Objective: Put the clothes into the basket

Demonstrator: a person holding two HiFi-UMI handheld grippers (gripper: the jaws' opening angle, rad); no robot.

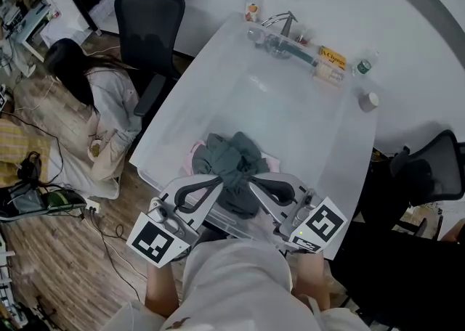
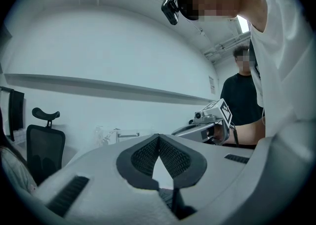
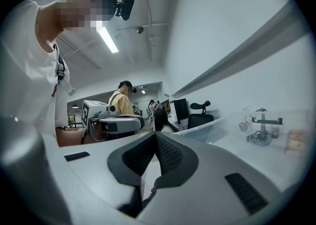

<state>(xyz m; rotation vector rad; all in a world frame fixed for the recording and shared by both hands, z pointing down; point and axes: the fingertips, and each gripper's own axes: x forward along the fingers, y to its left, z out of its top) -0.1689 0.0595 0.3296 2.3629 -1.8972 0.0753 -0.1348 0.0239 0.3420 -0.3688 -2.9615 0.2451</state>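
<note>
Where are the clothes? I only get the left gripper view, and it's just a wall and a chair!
Observer: In the head view, a grey-green garment lies in the clear basket, just in front of the left gripper.
Operator: Is that the only one?
Observer: No, a pink garment peeks out beneath it.
Operator: Is my other claw open?
Observer: No. The right gripper view shows the right gripper with its jaws together.
</note>
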